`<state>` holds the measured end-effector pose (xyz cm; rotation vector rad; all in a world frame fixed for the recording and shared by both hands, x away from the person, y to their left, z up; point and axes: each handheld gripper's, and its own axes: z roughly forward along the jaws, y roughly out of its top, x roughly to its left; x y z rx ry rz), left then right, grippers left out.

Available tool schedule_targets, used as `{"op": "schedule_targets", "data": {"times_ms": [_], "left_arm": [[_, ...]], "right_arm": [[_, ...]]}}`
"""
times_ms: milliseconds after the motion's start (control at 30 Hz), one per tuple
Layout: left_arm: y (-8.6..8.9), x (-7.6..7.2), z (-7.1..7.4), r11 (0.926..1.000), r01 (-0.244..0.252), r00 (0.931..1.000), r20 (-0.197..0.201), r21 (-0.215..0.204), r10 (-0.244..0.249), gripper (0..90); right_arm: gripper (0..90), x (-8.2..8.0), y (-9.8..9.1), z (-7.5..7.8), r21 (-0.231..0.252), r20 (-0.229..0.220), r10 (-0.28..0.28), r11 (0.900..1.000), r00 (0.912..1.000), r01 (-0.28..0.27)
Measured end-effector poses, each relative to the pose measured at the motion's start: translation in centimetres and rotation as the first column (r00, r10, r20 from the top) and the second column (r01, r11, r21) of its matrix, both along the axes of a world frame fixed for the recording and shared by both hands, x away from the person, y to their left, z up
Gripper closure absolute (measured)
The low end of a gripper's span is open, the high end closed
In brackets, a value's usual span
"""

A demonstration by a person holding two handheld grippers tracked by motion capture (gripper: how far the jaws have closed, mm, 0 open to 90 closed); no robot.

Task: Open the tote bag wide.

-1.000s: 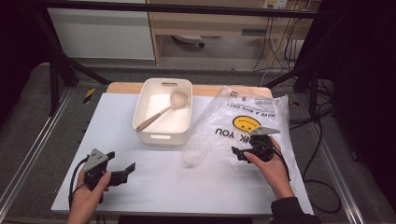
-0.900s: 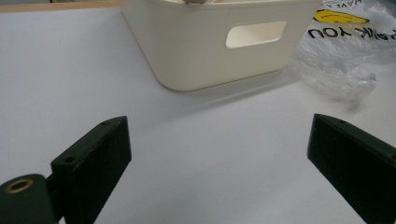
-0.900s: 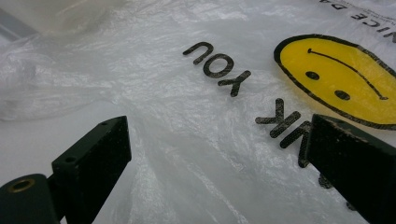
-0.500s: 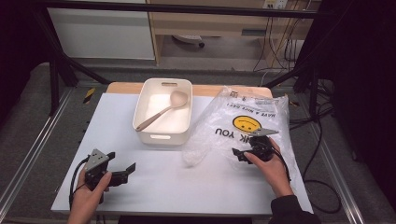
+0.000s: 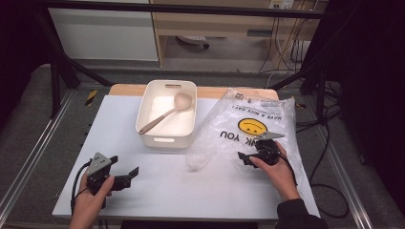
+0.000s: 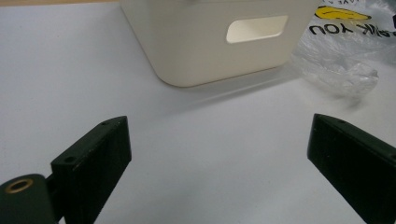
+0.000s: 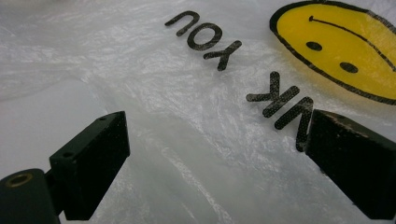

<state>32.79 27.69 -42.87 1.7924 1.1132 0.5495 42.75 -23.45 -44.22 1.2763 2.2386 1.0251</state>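
Now right claw (image 5: 247, 159) spread wide, low over plastic bag (image 5: 253, 126).

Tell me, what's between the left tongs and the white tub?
Nothing. In the left gripper view, bare white table runs from the open left tongs up to the tub. The high view shows the same gap.

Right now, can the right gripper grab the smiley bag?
Probably yes. The right gripper hangs right over the smiley plastic bag with its jaws wide apart, and nothing lies between them and the crinkled plastic. It likely only needs to dip a little and close.
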Motion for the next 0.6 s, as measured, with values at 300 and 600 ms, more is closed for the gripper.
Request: {"op": "schedule_targets", "data": {"times_ms": [300, 600], "left_arm": [[0.0, 0.0, -0.1, 1.0, -0.004, 1.0, -0.003, -0.005, 0.004, 5.8], [0.1, 0.0, -0.1, 1.0, -0.003, 1.0, -0.009, 0.0, 0.003, 5.8]], "right_arm": [[6.2, 0.5, 0.0, -1.2, -0.024, -0.049, -0.003, 0.9997, 0.9988, 0.002], [6.4, 0.1, 0.5, -0.5, -0.006, 0.009, 0.023, 0.9997, 0.9997, -0.023]]}}
